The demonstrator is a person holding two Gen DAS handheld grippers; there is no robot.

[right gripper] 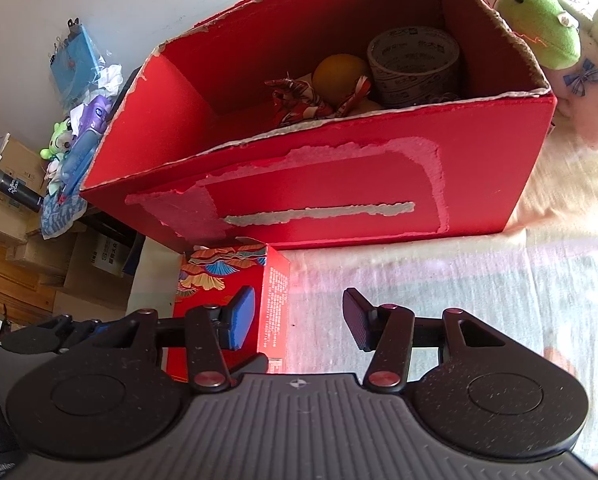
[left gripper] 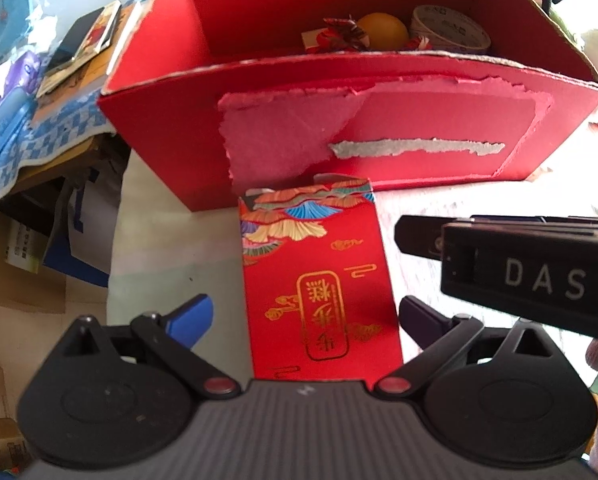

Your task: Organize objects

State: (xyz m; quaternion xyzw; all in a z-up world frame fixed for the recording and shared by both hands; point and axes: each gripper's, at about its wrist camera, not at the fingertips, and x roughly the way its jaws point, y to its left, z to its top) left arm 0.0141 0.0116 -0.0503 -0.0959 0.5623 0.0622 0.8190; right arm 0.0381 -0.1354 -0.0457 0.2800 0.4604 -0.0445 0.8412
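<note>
Red packet box [left gripper: 319, 276] against carton [left gripper: 379, 136]

Bright daylight; right-side glare; fisheye-warped edges

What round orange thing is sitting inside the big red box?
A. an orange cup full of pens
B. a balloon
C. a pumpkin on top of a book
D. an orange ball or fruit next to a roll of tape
D: inside the big red box, a round orange thing sits right beside a roll of tape; whether it is a ball or a fruit is unclear.
</note>
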